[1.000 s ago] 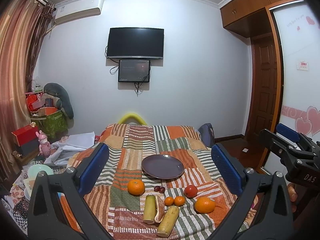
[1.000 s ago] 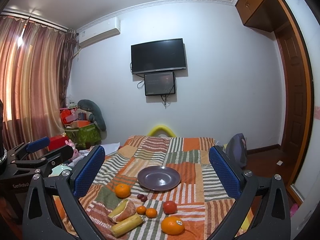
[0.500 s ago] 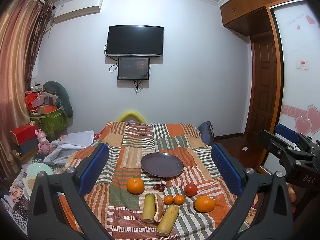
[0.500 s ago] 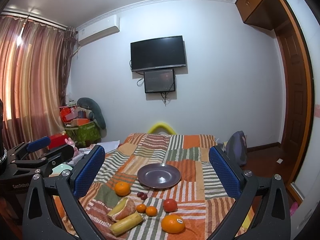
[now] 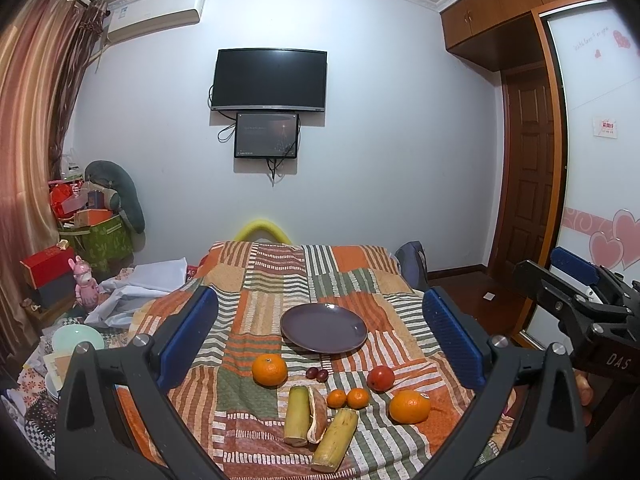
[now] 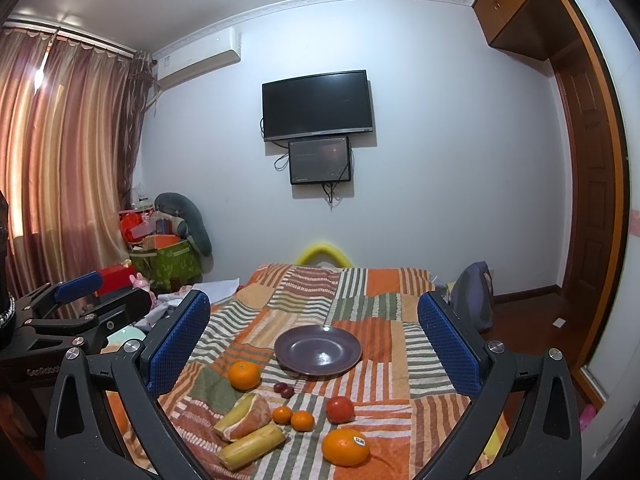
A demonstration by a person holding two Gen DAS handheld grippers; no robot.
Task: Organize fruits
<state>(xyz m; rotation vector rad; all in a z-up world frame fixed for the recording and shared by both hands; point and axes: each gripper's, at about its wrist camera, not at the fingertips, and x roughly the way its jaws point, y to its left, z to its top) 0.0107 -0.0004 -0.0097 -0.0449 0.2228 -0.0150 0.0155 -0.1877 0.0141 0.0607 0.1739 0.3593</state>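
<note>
1. Compared with a second ago, almost nothing changes: both views only drift a little, and every fruit lies where it was.
2. The left gripper [image 5: 320, 336] and the right gripper [image 6: 314, 336] both have their jaws spread wide and hold nothing.
3. The purple plate [image 5: 323, 328] is empty on the striped blanket [image 5: 256, 320]; the oranges [image 5: 269, 369], the red fruit [image 5: 380, 378] and the sugarcane pieces [image 5: 335, 439] lie near it, in front.
4. So I judge the task is not yet started, and a first reach is next.

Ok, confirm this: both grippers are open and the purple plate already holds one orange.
Not quite. Both the left gripper and right gripper are open, but the plate holds nothing; the right wrist view shows each orange lying on the quilt.
</note>
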